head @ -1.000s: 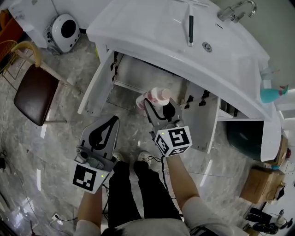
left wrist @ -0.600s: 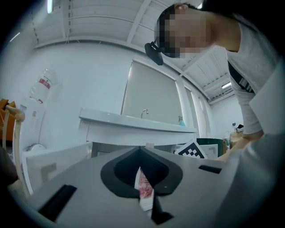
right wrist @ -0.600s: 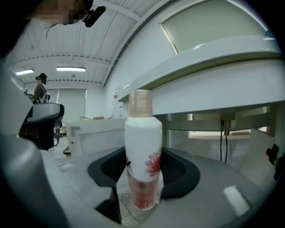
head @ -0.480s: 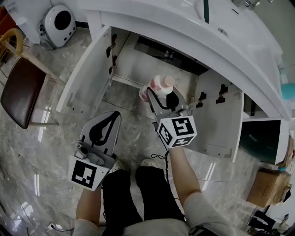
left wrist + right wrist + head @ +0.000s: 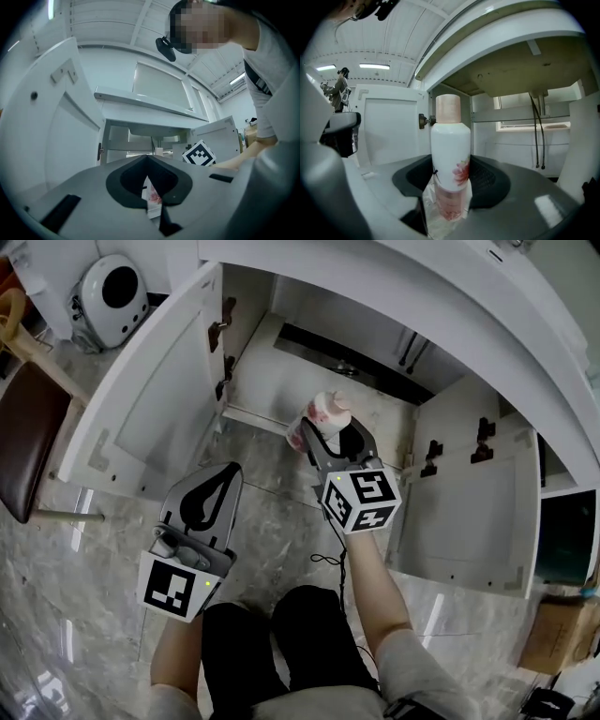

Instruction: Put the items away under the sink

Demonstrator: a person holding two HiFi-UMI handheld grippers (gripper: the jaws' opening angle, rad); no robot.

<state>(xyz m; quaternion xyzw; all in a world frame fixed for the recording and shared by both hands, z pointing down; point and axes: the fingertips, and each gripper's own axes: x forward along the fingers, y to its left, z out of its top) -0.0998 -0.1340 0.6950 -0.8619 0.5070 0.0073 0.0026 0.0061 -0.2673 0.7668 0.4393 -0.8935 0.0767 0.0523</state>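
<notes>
Since the right gripper (image 5: 331, 439) clamps its lower body, the white bottle (image 5: 450, 150) with pink cap and flower print stands upright between the jaws, at the mouth of the under-sink cabinet (image 5: 281, 371). Cabinet doors (image 5: 141, 399) stand wide open. Hoses (image 5: 536, 136) hang inside. Left gripper (image 5: 228, 480) is low over the marble floor (image 5: 272, 521), jaws together, nothing held.

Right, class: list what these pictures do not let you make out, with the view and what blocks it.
- Base of the bottle: head view, the right hand-held gripper covers it.
- White-and-pink strip in the slit of the left hand-held gripper, held or merely seen through: left gripper view, the jaws cover most of it.
- Chair: head view, cut off by the left edge.
</notes>
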